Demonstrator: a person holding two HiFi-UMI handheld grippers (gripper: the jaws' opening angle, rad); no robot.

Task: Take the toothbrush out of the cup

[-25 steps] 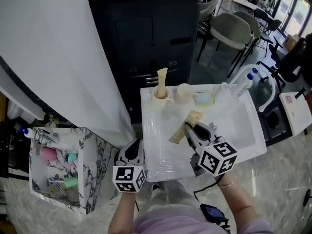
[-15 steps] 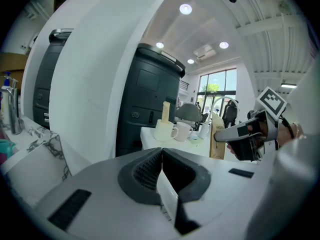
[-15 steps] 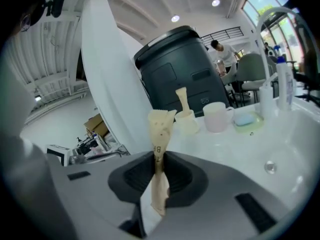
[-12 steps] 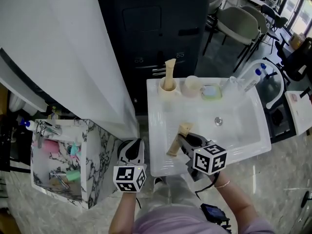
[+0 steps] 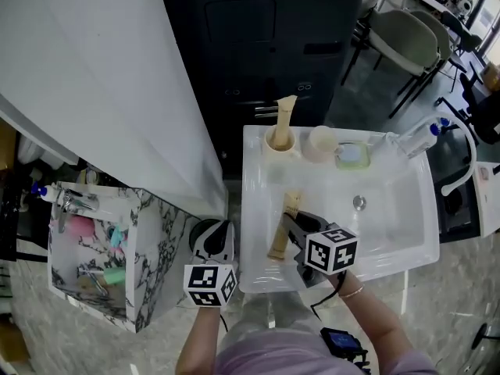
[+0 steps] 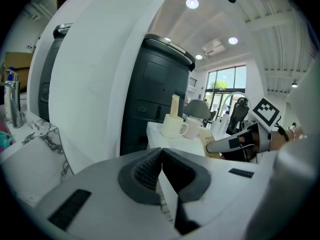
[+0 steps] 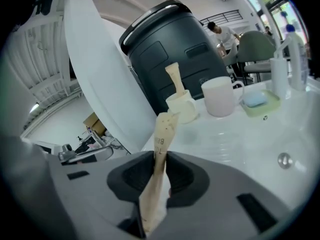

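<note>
A brown paper-wrapped toothbrush [image 5: 283,225] [image 7: 164,129] stands between the pads of my right gripper [image 5: 293,222] [image 7: 161,156], low over the left part of the white sink [image 5: 391,225]. The jaws have just been opening slightly, but the pads still touch the wrapper on both sides. At the sink's back ledge a cream cup [image 5: 280,140] [image 7: 182,108] holds another wrapped toothbrush [image 5: 286,112]; beside it stands a white cup [image 5: 321,143] [image 7: 220,97] with nothing showing in it. My left gripper [image 5: 212,231] [image 6: 161,153] hangs shut with nothing in it, left of the sink's near corner.
A soap dish [image 5: 352,155], a clear bottle [image 5: 419,137] and a curved faucet [image 5: 462,155] line the sink's back and right. The drain [image 5: 358,202] lies mid-basin. A dark bin [image 5: 258,37] stands behind, a white curved panel [image 5: 101,76] and a marble-patterned box [image 5: 90,248] to the left.
My right gripper has come down and toward the sink's near-left side with the wrapped toothbrush still in it. The left gripper has sunk a little.
</note>
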